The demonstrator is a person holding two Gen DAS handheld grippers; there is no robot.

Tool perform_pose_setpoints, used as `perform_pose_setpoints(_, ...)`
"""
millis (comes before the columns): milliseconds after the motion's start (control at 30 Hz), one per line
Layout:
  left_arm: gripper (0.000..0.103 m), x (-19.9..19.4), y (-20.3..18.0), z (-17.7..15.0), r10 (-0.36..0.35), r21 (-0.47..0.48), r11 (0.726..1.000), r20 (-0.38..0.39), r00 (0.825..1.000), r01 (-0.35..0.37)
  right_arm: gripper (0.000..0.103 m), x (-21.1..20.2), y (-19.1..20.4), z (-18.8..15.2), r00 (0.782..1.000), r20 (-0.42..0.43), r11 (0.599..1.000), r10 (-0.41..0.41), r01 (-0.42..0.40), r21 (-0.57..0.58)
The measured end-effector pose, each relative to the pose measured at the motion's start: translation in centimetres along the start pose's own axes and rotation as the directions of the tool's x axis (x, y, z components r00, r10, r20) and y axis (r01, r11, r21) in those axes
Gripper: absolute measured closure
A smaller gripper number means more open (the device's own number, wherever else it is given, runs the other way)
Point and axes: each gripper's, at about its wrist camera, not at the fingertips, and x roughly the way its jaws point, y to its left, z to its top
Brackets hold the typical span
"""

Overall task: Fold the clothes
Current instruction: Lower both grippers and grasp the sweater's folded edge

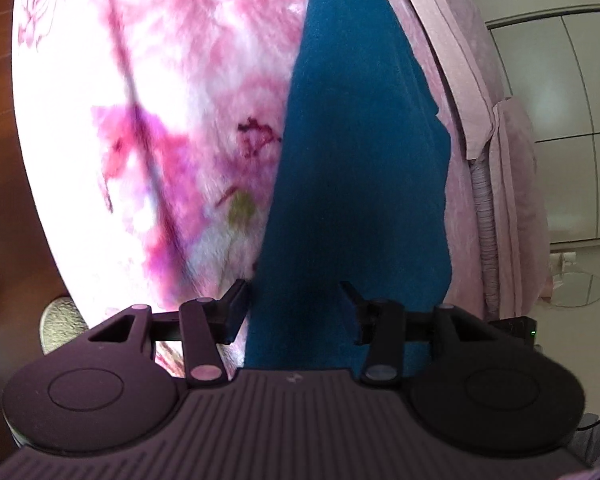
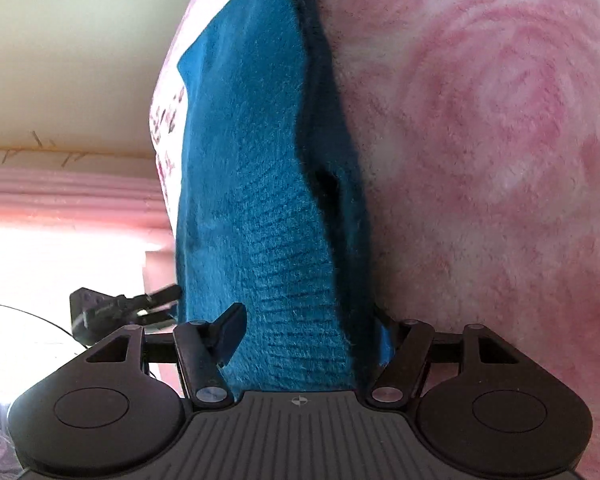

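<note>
Logo point(image 2: 301, 401) marks right gripper point(image 2: 312, 332).

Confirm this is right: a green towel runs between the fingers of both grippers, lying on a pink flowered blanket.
Not quite. The towel is blue, not green, as both wrist views show. The rest holds: it runs between the fingers of the left gripper and the right gripper, on the pink flowered blanket.

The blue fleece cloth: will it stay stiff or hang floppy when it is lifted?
The blue fleece cloth probably hangs floppy: it already bends in soft folds. Its fuzzy pile suggests it is not slippery. It seems light, and it lies on the pink flowered blanket.
</note>
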Motion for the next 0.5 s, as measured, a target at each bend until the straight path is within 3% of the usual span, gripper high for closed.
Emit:
perform_pose_setpoints(100, 0.055, 0.3, 0.4, -0.2, -0.035, -0.011, 0.999, 0.006, 0.999, 0.035, 0.039, 0.1, -0.6, 0.4, 0.999, -0.003, 0.999, 0.036, -0.035, 0.031)
perform_pose_setpoints(167, 0.055, 0.4, 0.3, -0.4, -0.047, 0.018, 0.999, -0.004, 0.999, 0.047, 0.046, 0.1, -0.7, 0.8, 0.999, -0.018, 0.999, 0.037, -0.037, 0.016)
perform_pose_setpoints(200, 0.057, 0.4, 0.4, -0.5, -0.052, 0.028, 0.998, -0.019, 0.998, 0.053, 0.056, 0.2, -0.8, 1.0, 0.999, -0.03, 0.999, 0.033, -0.033, 0.013)
perform_pose_setpoints(233, 0.062, 0.4, 0.5, -0.6, -0.057, 0.036, 0.998, -0.037, 0.998, 0.058, 0.069, 0.3, -0.9, 1.0, 0.999, -0.044, 0.999, 0.03, -0.03, 0.015)
perform_pose_setpoints(367, 0.08, 0.8, 0.6, -0.9, -0.057, 0.057, 0.997, -0.066, 0.996, 0.061, 0.075, 1.0, -1.0, 0.9, 0.997, -0.066, 0.999, 0.047, -0.046, 0.027)
perform_pose_setpoints(400, 0.095, 0.8, 0.7, -0.9, -0.062, 0.054, 0.996, -0.067, 0.996, 0.066, 0.085, 1.1, -1.0, 0.9, 0.997, -0.063, 0.999, 0.044, -0.042, 0.029)
perform_pose_setpoints(500, 0.095, 0.0, -0.1, -0.9, -0.085, 0.088, 0.992, -0.053, 0.995, 0.09, 0.088, 0.3, -0.7, 0.6, 0.998, -0.043, 0.999, 0.046, -0.045, 0.025)
